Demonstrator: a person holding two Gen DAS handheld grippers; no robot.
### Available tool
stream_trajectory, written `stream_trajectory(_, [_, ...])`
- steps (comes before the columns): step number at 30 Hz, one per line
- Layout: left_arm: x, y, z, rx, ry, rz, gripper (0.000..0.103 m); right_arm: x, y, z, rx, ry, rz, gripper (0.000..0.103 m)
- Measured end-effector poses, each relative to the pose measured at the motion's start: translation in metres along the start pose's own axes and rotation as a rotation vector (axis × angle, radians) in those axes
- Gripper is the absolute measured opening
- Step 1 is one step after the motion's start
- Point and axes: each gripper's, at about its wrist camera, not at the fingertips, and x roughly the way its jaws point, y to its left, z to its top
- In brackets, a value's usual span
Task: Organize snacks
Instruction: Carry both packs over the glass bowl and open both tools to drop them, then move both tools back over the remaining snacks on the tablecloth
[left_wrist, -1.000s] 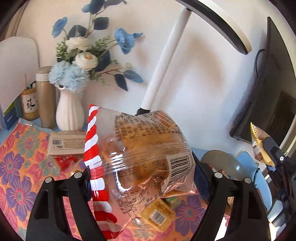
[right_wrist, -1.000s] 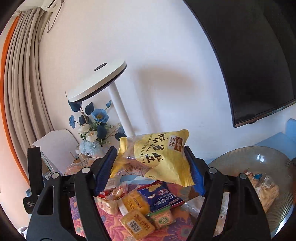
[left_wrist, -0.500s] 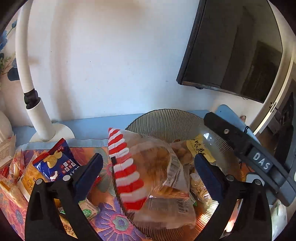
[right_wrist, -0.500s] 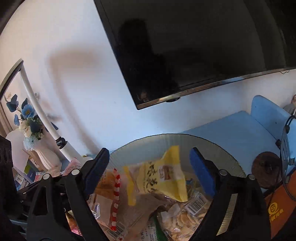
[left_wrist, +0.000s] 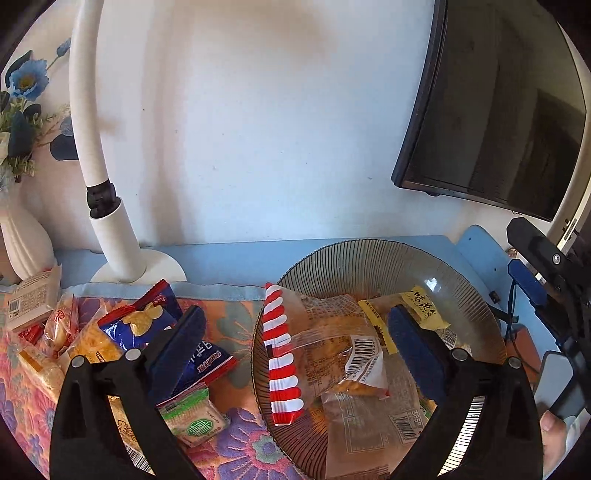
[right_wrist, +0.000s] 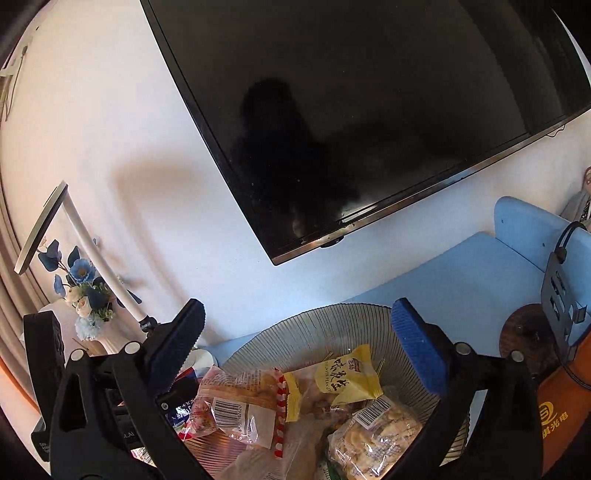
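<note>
While both grippers, left gripper (left_wrist: 295, 328) and right gripper (right_wrist: 295, 325), hung spread and empty above the ribbed glass bowl (left_wrist: 388, 258), the blue crinkled snack packet (left_wrist: 147, 321) lay on the flowered cloth (left_wrist: 236, 446) beside the bowl's left edge, nearest the left gripper.

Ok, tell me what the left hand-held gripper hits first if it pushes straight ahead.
Probably the clear striped-edge bread bag lying in the ribbed glass bowl, right between the open left hand-held gripper fingers; depth is uncertain.
</note>
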Motion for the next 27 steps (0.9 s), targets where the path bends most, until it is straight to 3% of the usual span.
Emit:
stream_trajectory(8, [-0.026,0.066,-0.009,-0.096,0.006,0.083,0.098,-0.001,0.03,-0.008,-0.108,-0.006,-0.004,0.1])
stream_trajectory(14, [-0.057,0.139,-0.021,-0.182,0.044,0.173,0.098,-0.006,0.065,-0.012,-0.162,-0.015,0.066,0.1])
stream_trajectory(22, [-0.109,0.228,-0.035,-0.303,-0.001,0.255,0.098,-0.015,0.129,-0.025,-0.228,0.022,0.086,0.1])
stream_trajectory(27, [-0.125,0.258,-0.045,-0.311,-0.005,0.277,0.098,-0.007,0.167,-0.049,-0.233,0.107,0.155,0.1])
